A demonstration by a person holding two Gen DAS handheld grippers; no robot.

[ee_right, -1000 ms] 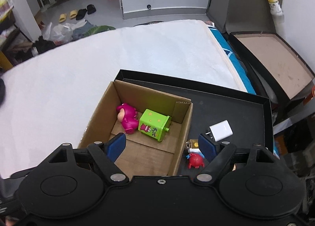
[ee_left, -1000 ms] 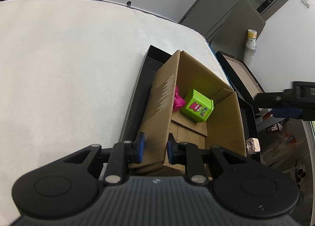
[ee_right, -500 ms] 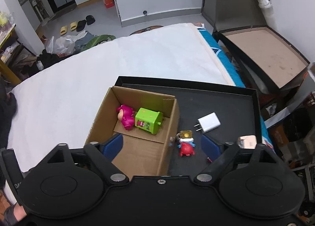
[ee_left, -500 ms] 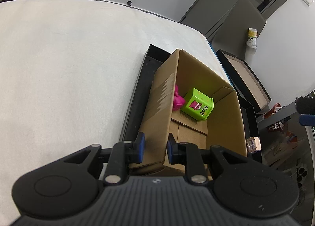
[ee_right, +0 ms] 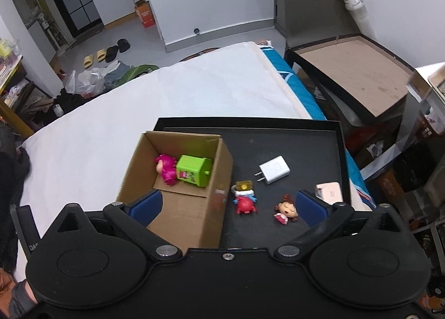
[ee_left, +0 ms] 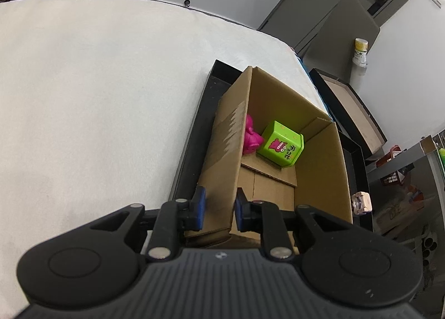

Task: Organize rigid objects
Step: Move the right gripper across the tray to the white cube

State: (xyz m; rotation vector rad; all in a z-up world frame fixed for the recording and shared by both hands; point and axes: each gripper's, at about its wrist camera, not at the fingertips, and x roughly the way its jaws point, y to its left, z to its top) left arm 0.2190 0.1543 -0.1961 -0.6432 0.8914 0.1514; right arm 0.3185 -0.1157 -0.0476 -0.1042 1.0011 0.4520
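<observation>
Two grippers, left [ee_left: 219, 209] jaws apparently pinching box wall [ee_left: 222, 180], right [ee_right: 226, 205] jaws wide, empty

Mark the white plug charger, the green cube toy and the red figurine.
White plug charger [ee_right: 275, 169], right wrist view, flat top.
Green cube toy [ee_right: 192, 170], right wrist view, top face.
Red figurine [ee_right: 245, 204], right wrist view, body.

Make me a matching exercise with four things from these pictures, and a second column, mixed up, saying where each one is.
Things:
1. green cube
2. white charger
3. left gripper
4. right gripper

Places or states:
A. bare on the black tray
B. jaws wide apart, nothing between the pads
C. inside the cardboard box, beside the pink toy
D. clamped on the box wall

Pairs: 1-C, 2-A, 3-D, 4-B
</observation>
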